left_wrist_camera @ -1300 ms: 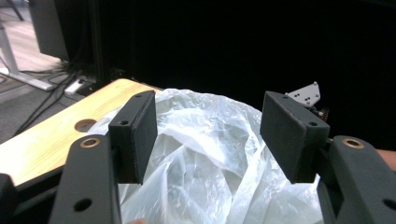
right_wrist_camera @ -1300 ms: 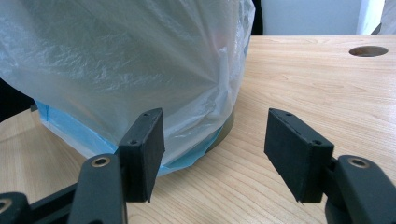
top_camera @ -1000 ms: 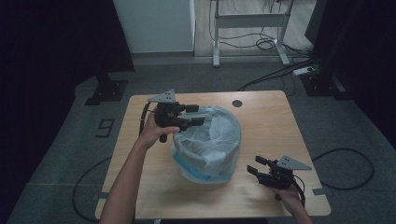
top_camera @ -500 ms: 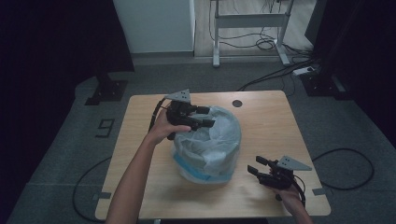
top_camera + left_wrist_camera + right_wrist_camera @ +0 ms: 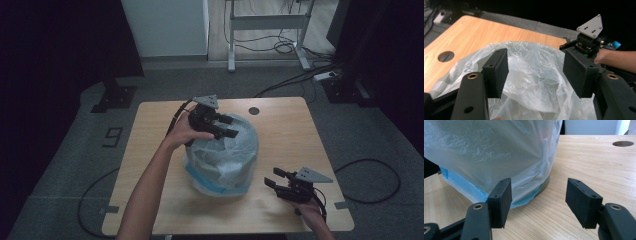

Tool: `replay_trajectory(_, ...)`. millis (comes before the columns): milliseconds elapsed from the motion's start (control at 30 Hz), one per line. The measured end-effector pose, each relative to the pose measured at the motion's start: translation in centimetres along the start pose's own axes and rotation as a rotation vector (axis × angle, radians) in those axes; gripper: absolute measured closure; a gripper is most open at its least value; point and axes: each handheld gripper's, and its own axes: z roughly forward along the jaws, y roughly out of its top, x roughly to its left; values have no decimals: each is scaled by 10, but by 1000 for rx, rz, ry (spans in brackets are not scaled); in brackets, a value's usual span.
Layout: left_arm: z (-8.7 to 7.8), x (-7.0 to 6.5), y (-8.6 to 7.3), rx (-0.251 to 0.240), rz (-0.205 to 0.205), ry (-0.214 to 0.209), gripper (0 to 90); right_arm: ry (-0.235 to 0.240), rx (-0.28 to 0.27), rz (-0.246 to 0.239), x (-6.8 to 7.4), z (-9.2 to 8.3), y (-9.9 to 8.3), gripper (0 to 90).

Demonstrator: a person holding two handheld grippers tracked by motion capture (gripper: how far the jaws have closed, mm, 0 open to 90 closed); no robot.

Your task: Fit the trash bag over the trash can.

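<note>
A round bin covered by a translucent plastic bag (image 5: 223, 155) with a blue hem stands in the middle of the wooden table (image 5: 150, 125). My left gripper (image 5: 231, 127) hovers over the bag's far top, jaws open, nothing between them. In the left gripper view the crumpled bag (image 5: 529, 75) lies just below the open pads (image 5: 496, 71). My right gripper (image 5: 272, 178) rests low near the table's front right, open, pointing at the bag's base. In the right gripper view the bag (image 5: 489, 152) and its blue hem (image 5: 461, 187) stand just beyond the empty jaws.
A round cable hole (image 5: 254, 110) sits near the table's far edge. Beyond the table are a white cabinet (image 5: 165, 25), a metal stand (image 5: 267, 30) and cables on the grey floor. The table's right side is bare wood.
My left gripper has moved rightward from the bag's far left edge to above its top. The right gripper has stayed in place.
</note>
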Motion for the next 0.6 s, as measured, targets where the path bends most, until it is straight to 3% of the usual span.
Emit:
replay_trajectory(267, 28, 1, 0, 200, 11, 50, 401, 1, 2, -2, 0, 0, 0, 371)
replay_trajectory(600, 46, -2, -2, 340, 21, 78, 432, 1, 5, -3, 0, 0, -1, 370)
